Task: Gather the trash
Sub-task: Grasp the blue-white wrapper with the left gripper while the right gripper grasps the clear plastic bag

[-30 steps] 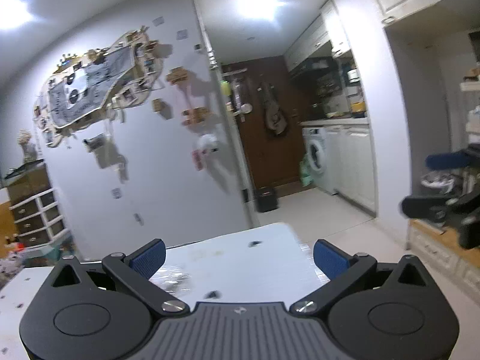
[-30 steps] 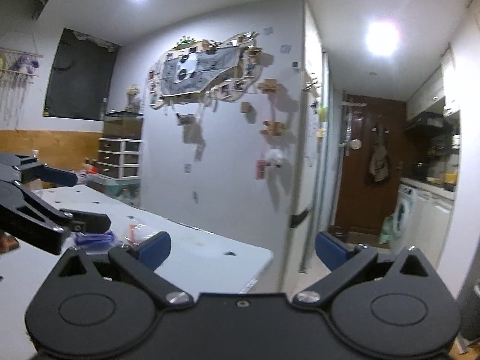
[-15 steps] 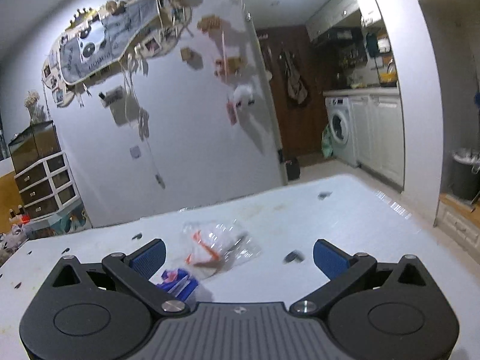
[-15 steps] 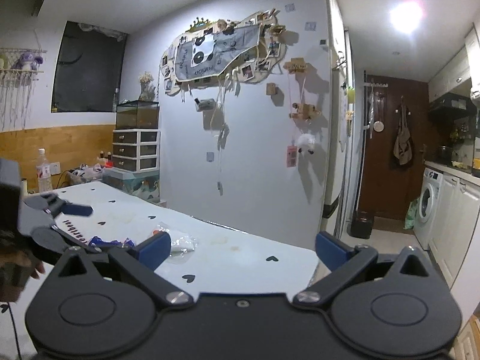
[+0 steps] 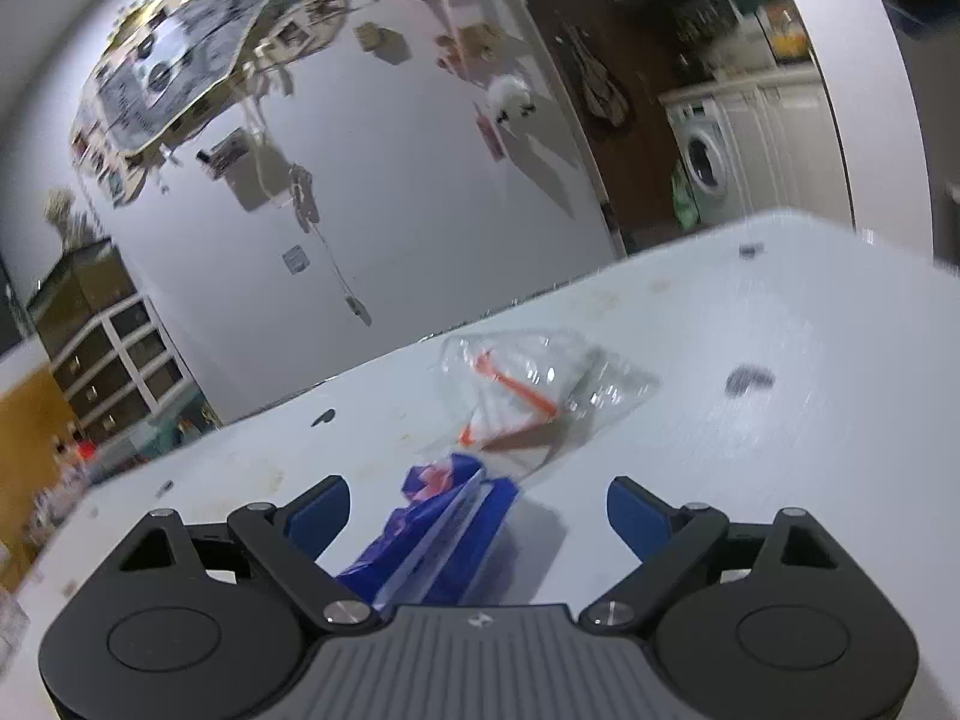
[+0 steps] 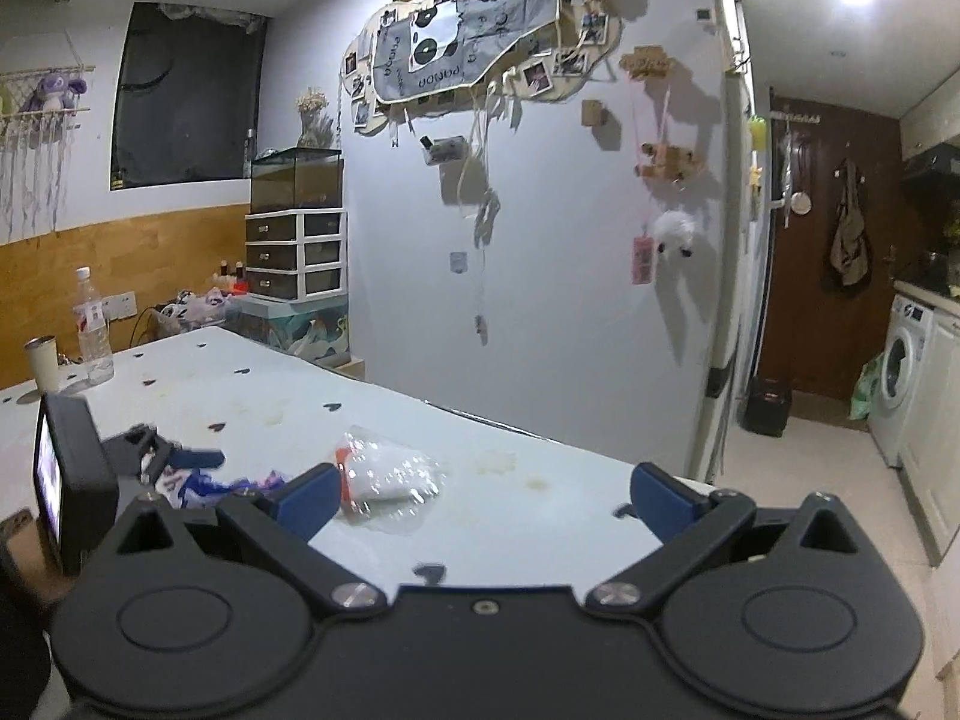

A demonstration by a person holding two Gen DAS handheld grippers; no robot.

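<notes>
A blue wrapper (image 5: 444, 534) lies on the white table (image 5: 750, 480) between the open fingers of my left gripper (image 5: 477, 510). A clear plastic bag with orange marks (image 5: 534, 390) lies just beyond it. In the right wrist view the clear bag (image 6: 390, 480) and the blue wrapper (image 6: 210, 483) lie on the table (image 6: 240, 384), with the left gripper (image 6: 180, 456) over the wrapper. My right gripper (image 6: 480, 492) is open and empty, above the table's near side, to the right of the bag.
A plastic bottle (image 6: 93, 324) and a metal cup (image 6: 42, 363) stand at the table's far left. The table edge runs along a white wall with hangings (image 6: 468, 60). A hallway with a washing machine (image 6: 900, 372) lies to the right.
My left gripper has tilted down and moved closer to the table, so the blue wrapper now lies between its fingers. The right view has swung left and down toward the trash.
</notes>
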